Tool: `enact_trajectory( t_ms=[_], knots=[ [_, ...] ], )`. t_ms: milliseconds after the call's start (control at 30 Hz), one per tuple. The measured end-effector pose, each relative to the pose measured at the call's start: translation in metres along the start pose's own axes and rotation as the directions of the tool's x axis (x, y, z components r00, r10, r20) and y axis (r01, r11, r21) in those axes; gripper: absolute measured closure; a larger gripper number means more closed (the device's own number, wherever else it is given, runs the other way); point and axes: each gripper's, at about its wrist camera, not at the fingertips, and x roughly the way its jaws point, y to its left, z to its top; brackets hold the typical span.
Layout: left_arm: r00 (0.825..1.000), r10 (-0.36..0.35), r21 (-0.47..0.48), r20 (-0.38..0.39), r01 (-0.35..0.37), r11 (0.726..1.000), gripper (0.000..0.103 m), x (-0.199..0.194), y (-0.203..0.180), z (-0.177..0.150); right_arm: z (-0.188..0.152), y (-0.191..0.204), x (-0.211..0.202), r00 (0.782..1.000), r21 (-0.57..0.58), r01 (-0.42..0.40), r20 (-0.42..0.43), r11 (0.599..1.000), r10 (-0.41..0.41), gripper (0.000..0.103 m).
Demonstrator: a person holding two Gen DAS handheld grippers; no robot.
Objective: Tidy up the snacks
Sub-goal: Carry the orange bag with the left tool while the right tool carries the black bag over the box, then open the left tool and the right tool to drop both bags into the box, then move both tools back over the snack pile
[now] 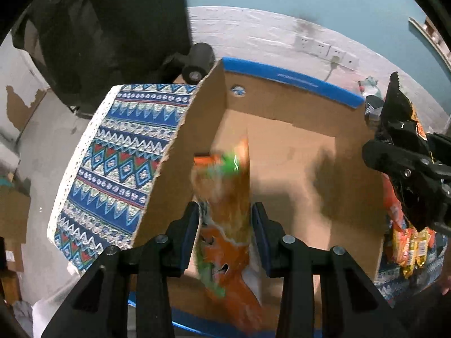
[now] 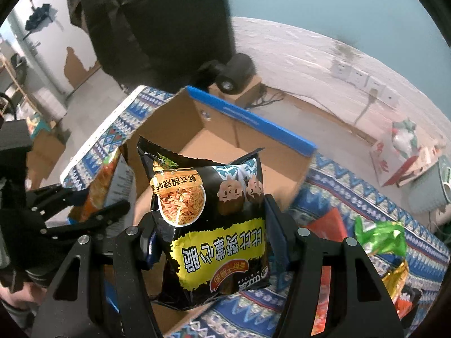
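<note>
While both tongs hang over box, L grips orange pack, R grips black pack.

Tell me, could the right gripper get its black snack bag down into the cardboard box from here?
Probably yes. The right gripper holds the black snack bag at the open cardboard box; the left gripper with its orange bag keeps to the other side.

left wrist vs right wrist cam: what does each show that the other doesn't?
Left wrist only: most of the bare floor of the cardboard box, and the orange snack bag head-on between the left tongs.

Right wrist only: the printed front of the black snack bag gripped in the right tongs, a green wrapper on the cloth, and a red-and-white package farther back.

Both: the box, both bags, the patterned tablecloth, the wall sockets.
</note>
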Motion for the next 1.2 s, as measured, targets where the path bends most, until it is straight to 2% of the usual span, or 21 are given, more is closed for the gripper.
enact_trajectory(
  t_ms=[33,67,133,300,500,633,833,1033,1200],
  knots=[
    [1.000,0.011,0.003,-0.001,-0.011,1.000,0.058,0.000,0.001,0.000,0.001,0.001,0.002,1.000,-0.004,-0.003,-0.005,1.000,0.003,0.041],
    [1.000,0.019,0.005,-0.003,-0.019,1.000,0.049,0.000,0.001,-0.001,0.001,0.003,0.005,1.000,-0.008,-0.008,-0.008,1.000,0.008,0.041],
    [0.999,0.040,0.005,0.001,-0.040,0.999,0.041,-0.001,0.003,-0.002,0.003,0.008,0.010,1.000,-0.008,-0.023,-0.015,1.000,0.023,0.041],
    [0.997,0.073,0.000,0.007,-0.073,0.997,0.041,-0.007,0.009,-0.002,0.007,0.013,0.017,0.998,-0.004,-0.049,-0.026,0.999,0.049,0.041],
    [0.997,0.074,-0.015,0.018,-0.074,0.997,0.039,-0.016,0.014,-0.003,0.006,0.015,0.021,0.998,-0.004,-0.061,-0.035,0.998,0.061,0.041],
    [0.998,0.061,-0.021,0.021,-0.060,0.998,0.039,-0.020,0.013,-0.002,0.005,0.014,0.020,0.997,-0.001,-0.066,-0.036,0.998,0.066,0.039],
    [0.999,0.028,-0.023,0.020,-0.028,0.999,0.039,-0.024,0.005,0.000,0.004,0.008,0.008,0.998,-0.001,-0.062,-0.008,0.998,0.062,0.022],
    [0.999,0.017,0.009,0.032,-0.017,1.000,0.039,-0.030,-0.014,0.001,0.000,-0.002,-0.010,0.999,-0.004,-0.028,0.018,1.000,0.028,0.021],
    [0.999,-0.036,0.033,0.026,0.035,0.999,0.039,-0.036,-0.032,0.001,-0.011,-0.019,-0.027,0.999,0.018,0.014,0.032,1.000,-0.015,0.020]
  ],
)
